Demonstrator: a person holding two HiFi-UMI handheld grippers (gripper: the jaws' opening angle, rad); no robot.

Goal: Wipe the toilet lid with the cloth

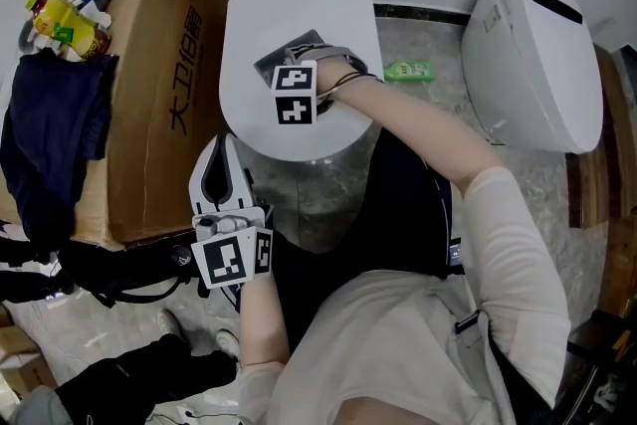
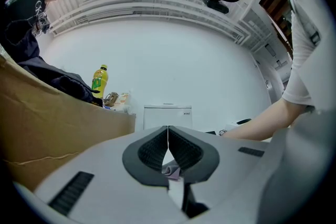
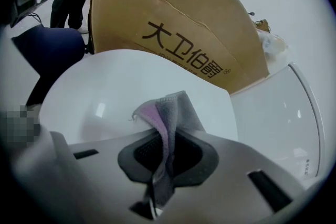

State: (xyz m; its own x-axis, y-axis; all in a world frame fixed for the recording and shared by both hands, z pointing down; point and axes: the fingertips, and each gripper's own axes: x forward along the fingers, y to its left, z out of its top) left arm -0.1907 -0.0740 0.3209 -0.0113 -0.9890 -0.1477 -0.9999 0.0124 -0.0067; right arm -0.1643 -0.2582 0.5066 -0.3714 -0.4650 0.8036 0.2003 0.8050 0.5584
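1. While the head view showed only a dark patch of the grey-and-lilac cloth [image 1: 284, 60] on the white toilet lid [image 1: 249, 25], the right gripper view showed the right hand-held gripper [image 3: 168, 152] pinching it.
2. Its long axis ran forward from the jaws, over the lid.
3. The left hand-held gripper [image 2: 168, 139] was pressed together, off the lid.

Much of cloth [image 1: 284, 52] hidden under right tool [image 1: 304, 63].
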